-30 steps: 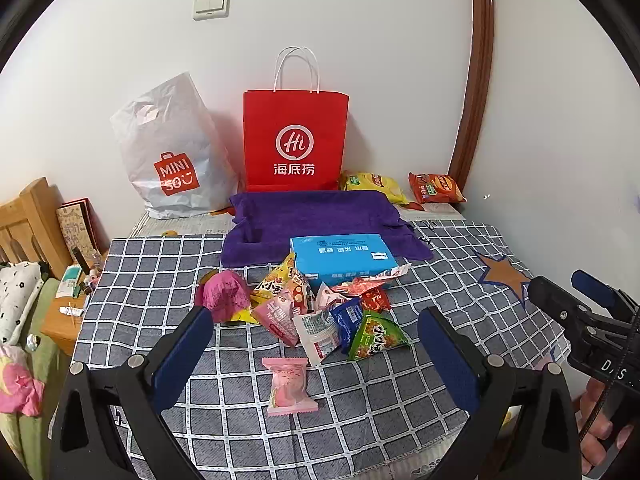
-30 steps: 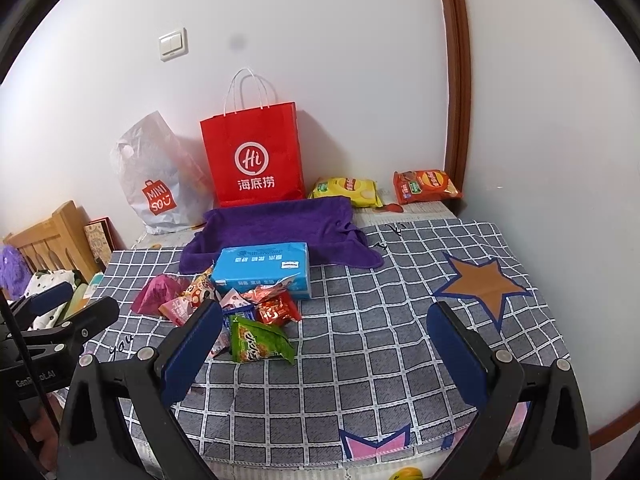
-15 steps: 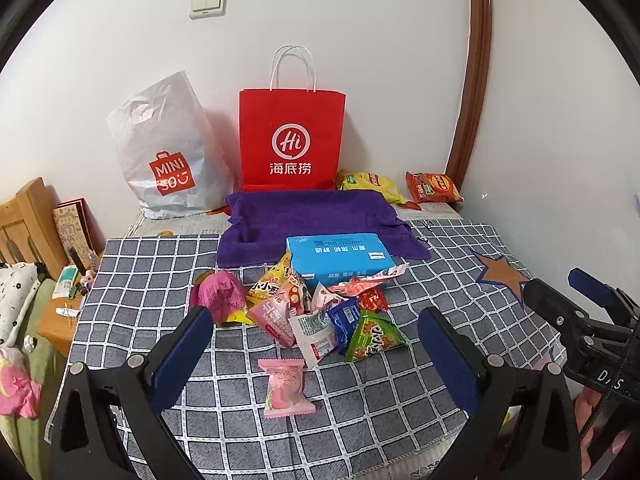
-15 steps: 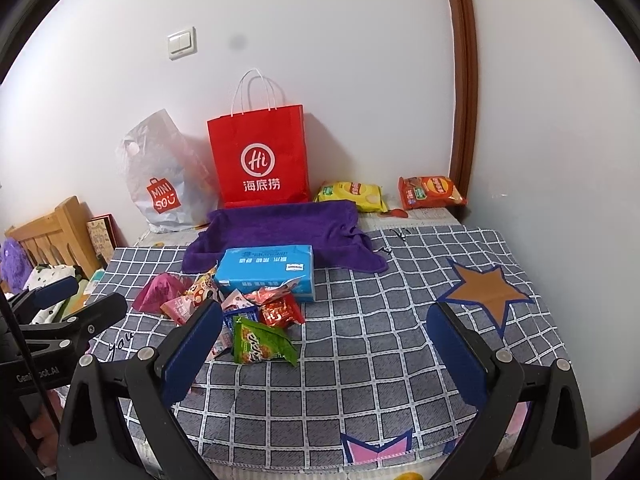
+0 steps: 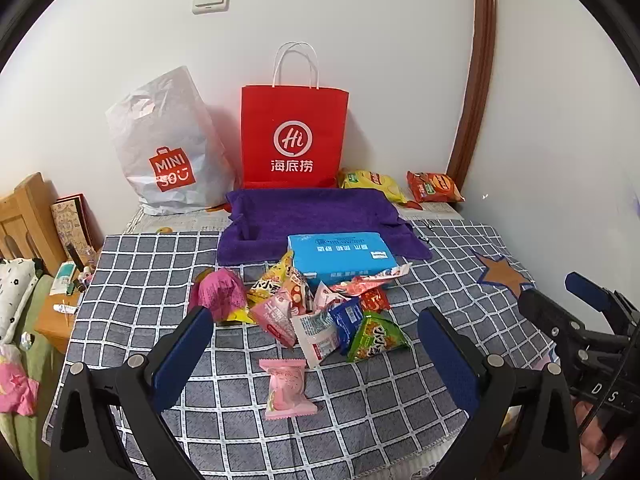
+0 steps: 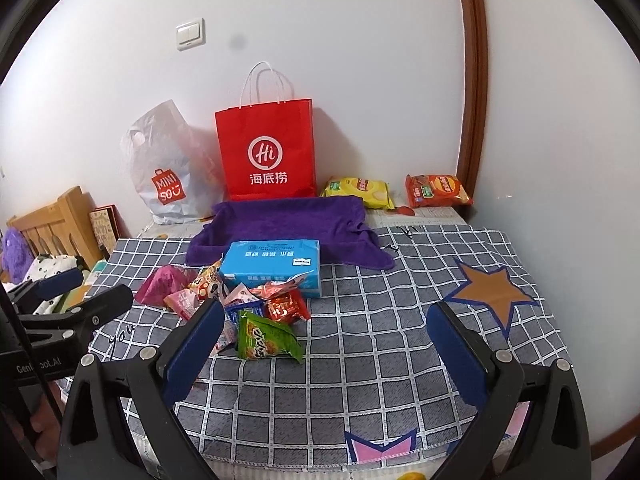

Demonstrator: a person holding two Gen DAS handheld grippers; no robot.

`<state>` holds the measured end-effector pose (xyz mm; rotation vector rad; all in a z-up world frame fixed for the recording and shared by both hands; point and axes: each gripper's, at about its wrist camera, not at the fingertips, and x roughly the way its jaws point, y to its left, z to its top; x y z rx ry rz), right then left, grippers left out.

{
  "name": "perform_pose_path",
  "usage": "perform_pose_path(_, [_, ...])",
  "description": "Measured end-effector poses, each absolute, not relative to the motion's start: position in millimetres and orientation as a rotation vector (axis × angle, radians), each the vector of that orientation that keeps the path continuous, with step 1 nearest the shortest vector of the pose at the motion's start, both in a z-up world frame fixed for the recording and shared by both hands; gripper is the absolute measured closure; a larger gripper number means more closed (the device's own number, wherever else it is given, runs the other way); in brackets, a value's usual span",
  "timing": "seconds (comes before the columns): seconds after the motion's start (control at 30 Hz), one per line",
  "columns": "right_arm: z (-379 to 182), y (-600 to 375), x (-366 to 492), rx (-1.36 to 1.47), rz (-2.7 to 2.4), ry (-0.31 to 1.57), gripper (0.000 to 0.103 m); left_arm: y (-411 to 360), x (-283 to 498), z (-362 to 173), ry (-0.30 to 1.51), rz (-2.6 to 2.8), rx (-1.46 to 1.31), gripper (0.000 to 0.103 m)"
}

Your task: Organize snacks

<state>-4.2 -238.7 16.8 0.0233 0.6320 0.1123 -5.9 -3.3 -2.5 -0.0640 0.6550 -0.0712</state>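
Both tongs, left gripper (image 5: 316, 344) and right gripper (image 6: 326, 338), hang wide open and empty above the near checked cloth (image 5: 372, 408). Nothing is sorted yet, I judge. The snack pile (image 5: 320, 308) lies mid-table near the blue box (image 5: 340, 256); next, descend over the lone pink packet (image 5: 288, 388).

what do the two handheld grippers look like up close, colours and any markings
Both are black plastic frames with round silver screws and two fingers faced in dark blue pads. The left gripper shows pale lettering on its body in the right wrist view, only partly readable. The right gripper shows the letters D and S in the left wrist view, with a thin black cable crossing it.
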Motion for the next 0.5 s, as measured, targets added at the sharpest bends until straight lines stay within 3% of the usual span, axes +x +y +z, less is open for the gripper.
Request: perform_pose_path(0.5, [-0.3,-219.5,10.6,-0.014,0.134,0.648,0.002,9.9,6.1,-15.6,0.672,-0.086,-0.088,0.000])
